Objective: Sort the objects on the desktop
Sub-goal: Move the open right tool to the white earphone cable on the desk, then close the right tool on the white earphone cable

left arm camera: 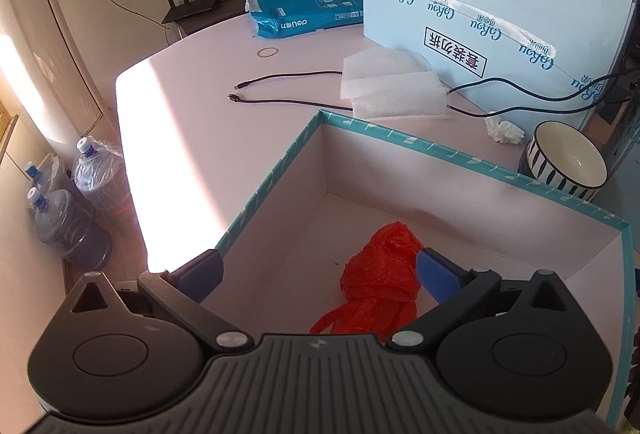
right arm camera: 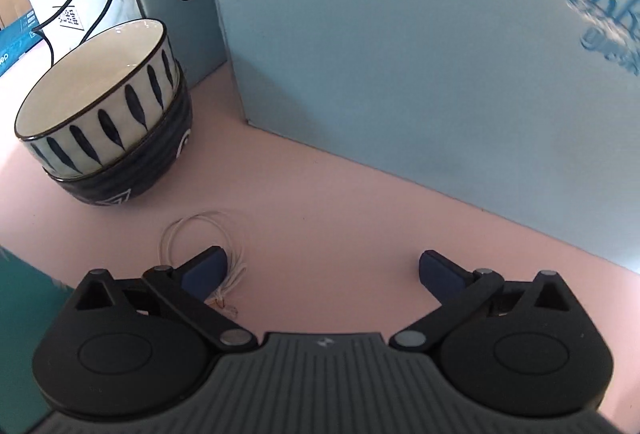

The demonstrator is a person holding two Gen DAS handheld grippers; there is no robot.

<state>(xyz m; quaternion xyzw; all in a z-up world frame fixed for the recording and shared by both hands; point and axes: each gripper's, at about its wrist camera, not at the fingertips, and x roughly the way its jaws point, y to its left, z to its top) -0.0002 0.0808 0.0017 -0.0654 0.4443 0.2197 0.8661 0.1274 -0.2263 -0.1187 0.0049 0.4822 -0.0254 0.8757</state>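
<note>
Only the left wrist view shows the teal-edged box [left arm camera: 472, 157] on the worktop [left arm camera: 192, 137], with a red bag [left arm camera: 380, 274] lying inside. The left gripper [left arm camera: 318, 274] hangs open over it, holding nothing. Only the right view shows the string loop [right arm camera: 188, 234] near the stacked bowls [right arm camera: 108, 121]. The open right gripper [right arm camera: 323, 270] partly hides the loop behind its left finger.

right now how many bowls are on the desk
2, nested in one stack: the white bowl with blue leaf marks sits inside the dark blue bowl, beside the light blue carton. Others may be hidden behind the boxes.
</note>
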